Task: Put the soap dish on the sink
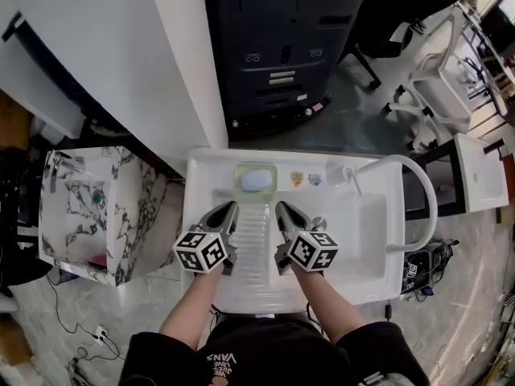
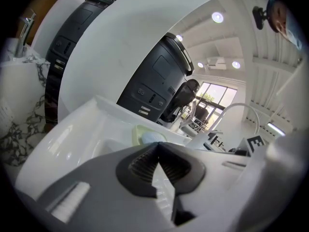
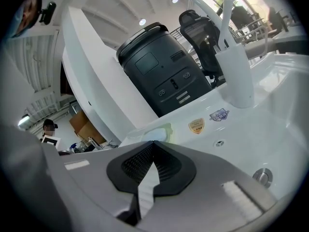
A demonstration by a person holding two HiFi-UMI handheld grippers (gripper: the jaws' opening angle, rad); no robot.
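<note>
On sink [image 1: 375, 273] ledge: pale-green soap dish [image 1: 240, 177], bluish bar [image 1: 256, 181] | left gripper [image 1: 231, 207], right gripper [image 1: 282, 208]: jaws closed, empty

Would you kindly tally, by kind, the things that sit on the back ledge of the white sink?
Soap dish: 1
Bar of soap: 1
Stickers: 2
Faucet: 1
Total: 5
</note>
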